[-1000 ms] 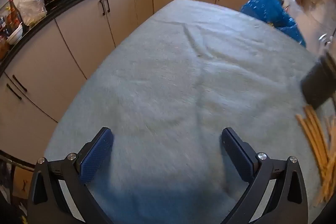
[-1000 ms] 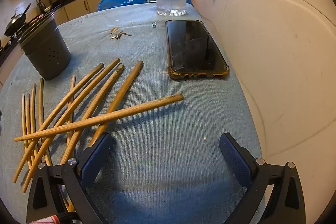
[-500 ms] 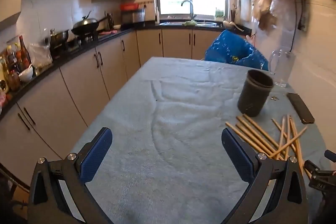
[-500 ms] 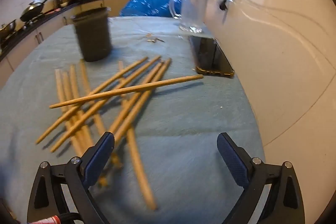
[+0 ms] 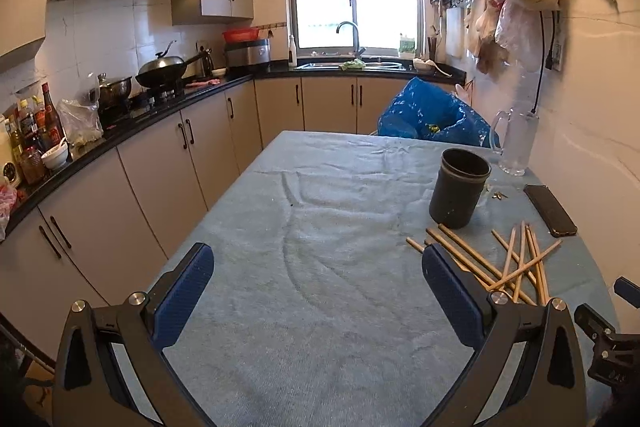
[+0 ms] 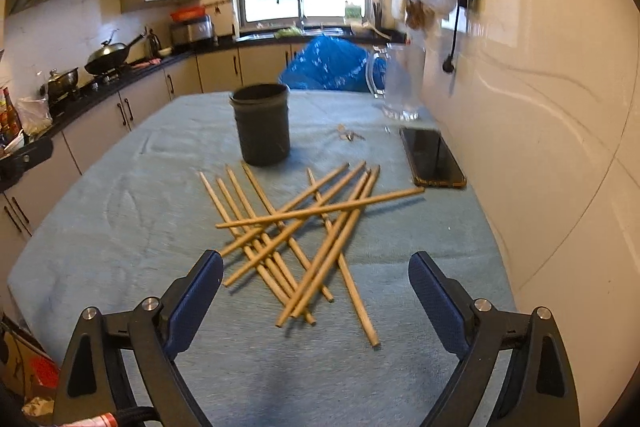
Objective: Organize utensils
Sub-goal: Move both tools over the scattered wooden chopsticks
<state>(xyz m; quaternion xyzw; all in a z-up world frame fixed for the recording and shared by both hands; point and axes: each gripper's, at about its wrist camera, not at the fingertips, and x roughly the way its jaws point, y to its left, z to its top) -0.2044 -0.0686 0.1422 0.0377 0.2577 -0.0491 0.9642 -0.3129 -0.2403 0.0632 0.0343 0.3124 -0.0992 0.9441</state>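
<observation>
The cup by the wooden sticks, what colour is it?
Dark grey, nearly black. The cup shows best in the right wrist view.

Matt wooden chopsticks [image 6: 304, 231] lie on rough cloth [image 6: 128, 211] beside a matt plastic holder [image 6: 262, 125].

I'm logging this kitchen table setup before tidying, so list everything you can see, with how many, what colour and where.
chopsticks: about ten, tan wood, crossed in a loose pile on the cloth
holder cup: one, dark grey, upright beyond the pile
phone: one, black, flat on the cloth near the wall
keys: small bunch, between cup and phone
glass jug: one, clear, far corner by the wall
table cloth: one, pale blue, covering the table
blue bag: one, behind the table's far end
wok: one, dark, on the stove
left gripper: open, empty, over bare cloth
right gripper: open, empty, above the pile's near end
</observation>
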